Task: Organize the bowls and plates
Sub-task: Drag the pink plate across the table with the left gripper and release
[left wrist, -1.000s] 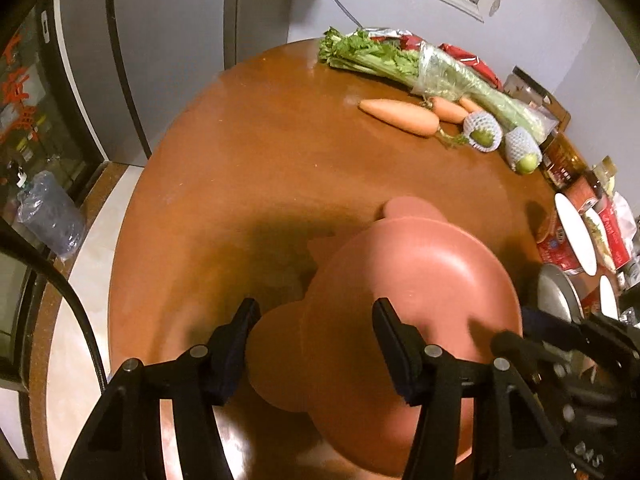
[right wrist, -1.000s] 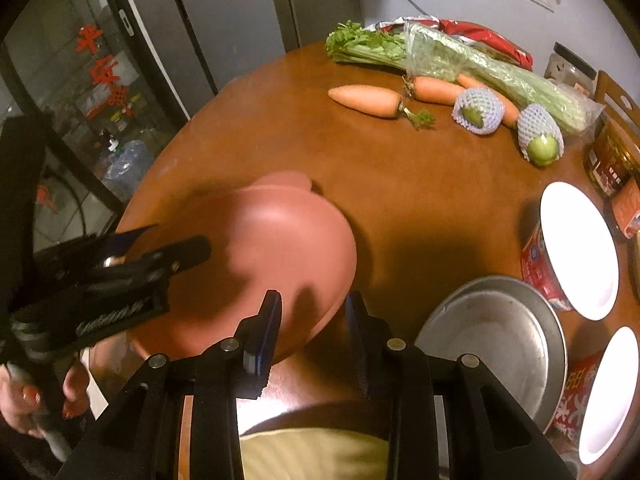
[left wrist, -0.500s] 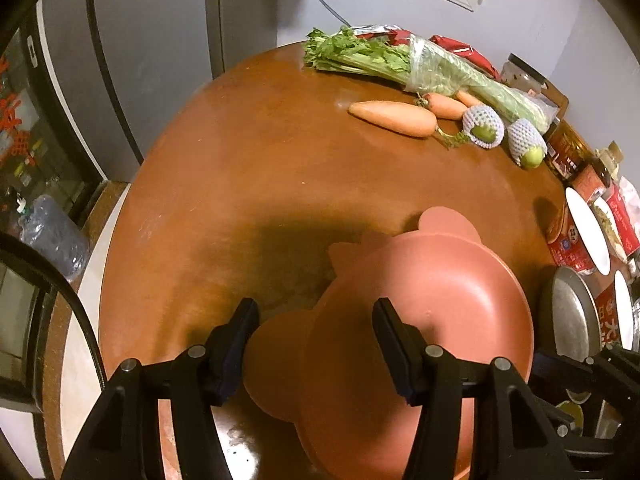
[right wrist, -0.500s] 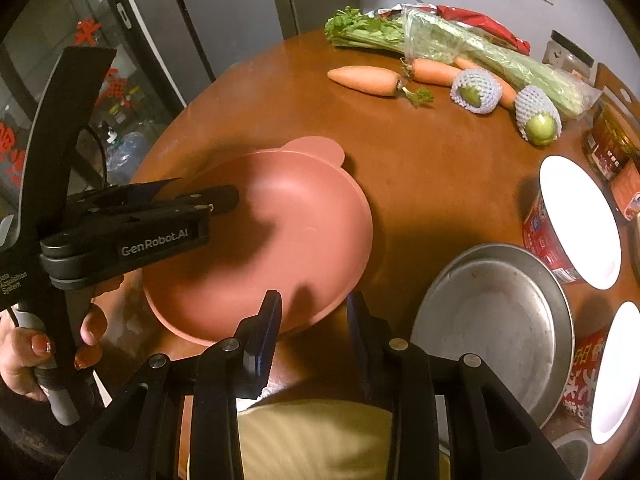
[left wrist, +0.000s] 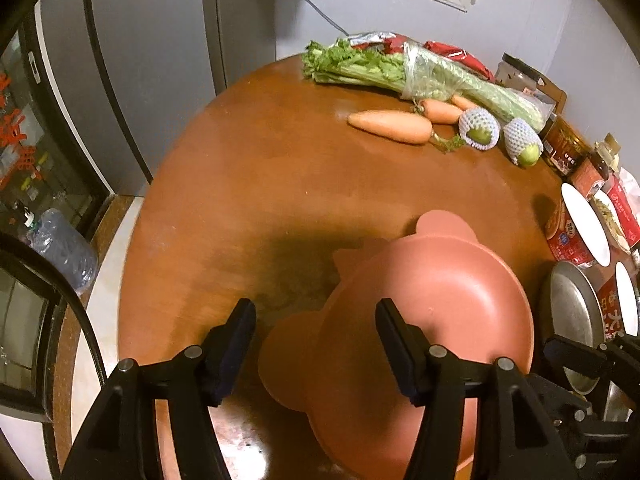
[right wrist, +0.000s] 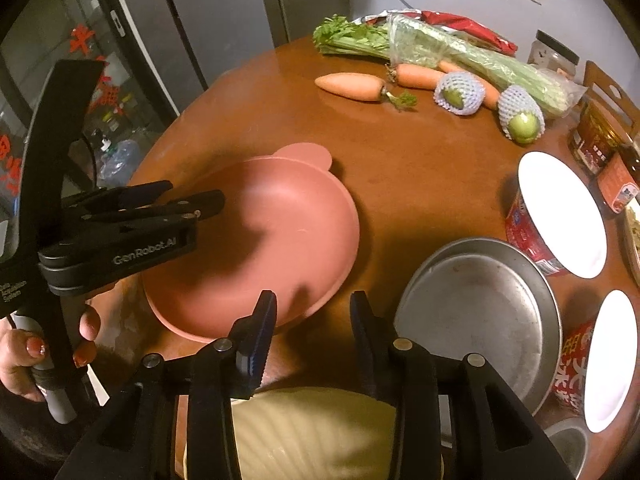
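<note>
A pink plate with bear ears [left wrist: 432, 312] [right wrist: 256, 236] lies on the round brown table [left wrist: 260, 184], stacked on another pink plate whose ear [left wrist: 288, 356] sticks out below. My left gripper [left wrist: 316, 344] is open above the plate's near left ear, holding nothing; it shows from the side in the right wrist view [right wrist: 188, 204]. My right gripper [right wrist: 314, 332] is open and empty at the table's near edge, between the pink plate and a metal dish [right wrist: 480, 312] [left wrist: 572, 320].
White plates [right wrist: 564, 212] [right wrist: 612, 360] rest on red instant-noodle cups at the right. Carrots [left wrist: 388, 126], two net-wrapped fruits [left wrist: 480, 128] and bagged celery [left wrist: 420, 74] lie at the far side. Jars and bottles [right wrist: 600, 128] stand far right. A yellow thing [right wrist: 312, 432] sits under my right gripper.
Both grippers have drawn back from the pink plate, which now lies flat on the table. The left gripper stays open over its near ear.
</note>
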Tool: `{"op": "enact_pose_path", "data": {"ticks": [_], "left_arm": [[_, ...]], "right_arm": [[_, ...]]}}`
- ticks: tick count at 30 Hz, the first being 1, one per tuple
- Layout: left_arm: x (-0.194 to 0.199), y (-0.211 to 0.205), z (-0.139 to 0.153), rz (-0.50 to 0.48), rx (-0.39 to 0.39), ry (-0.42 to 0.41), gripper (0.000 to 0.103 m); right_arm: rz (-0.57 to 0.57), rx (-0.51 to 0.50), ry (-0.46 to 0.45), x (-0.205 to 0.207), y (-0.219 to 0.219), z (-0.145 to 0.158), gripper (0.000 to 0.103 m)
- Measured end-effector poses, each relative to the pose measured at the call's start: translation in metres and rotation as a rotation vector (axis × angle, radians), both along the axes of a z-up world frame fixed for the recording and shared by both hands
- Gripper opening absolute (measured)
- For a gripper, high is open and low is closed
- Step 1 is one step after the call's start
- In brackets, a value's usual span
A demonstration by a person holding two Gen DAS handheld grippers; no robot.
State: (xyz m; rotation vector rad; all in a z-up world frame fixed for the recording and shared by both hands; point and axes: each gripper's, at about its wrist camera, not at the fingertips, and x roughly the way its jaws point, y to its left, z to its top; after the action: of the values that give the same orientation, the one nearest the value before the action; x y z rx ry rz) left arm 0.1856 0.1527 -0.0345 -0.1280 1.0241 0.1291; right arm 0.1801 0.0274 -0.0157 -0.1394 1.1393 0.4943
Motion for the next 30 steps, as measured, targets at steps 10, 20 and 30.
{"op": "enact_pose_path", "data": {"ticks": [10, 20, 30], "left_arm": [[-0.024, -0.013, 0.031, -0.030, 0.026, -0.056, 0.066], [-0.058, -0.038, 0.064, -0.076, 0.034, -0.119, 0.068], [-0.089, -0.064, 0.079, -0.134, 0.020, -0.151, 0.068]], "right_arm": [[-0.030, 0.049, -0.046, -0.013, -0.018, 0.023, 0.041], [-0.058, 0.090, -0.117, -0.035, -0.043, 0.054, 0.043], [-0.045, 0.092, -0.178, -0.066, -0.064, 0.071, 0.046]]}}
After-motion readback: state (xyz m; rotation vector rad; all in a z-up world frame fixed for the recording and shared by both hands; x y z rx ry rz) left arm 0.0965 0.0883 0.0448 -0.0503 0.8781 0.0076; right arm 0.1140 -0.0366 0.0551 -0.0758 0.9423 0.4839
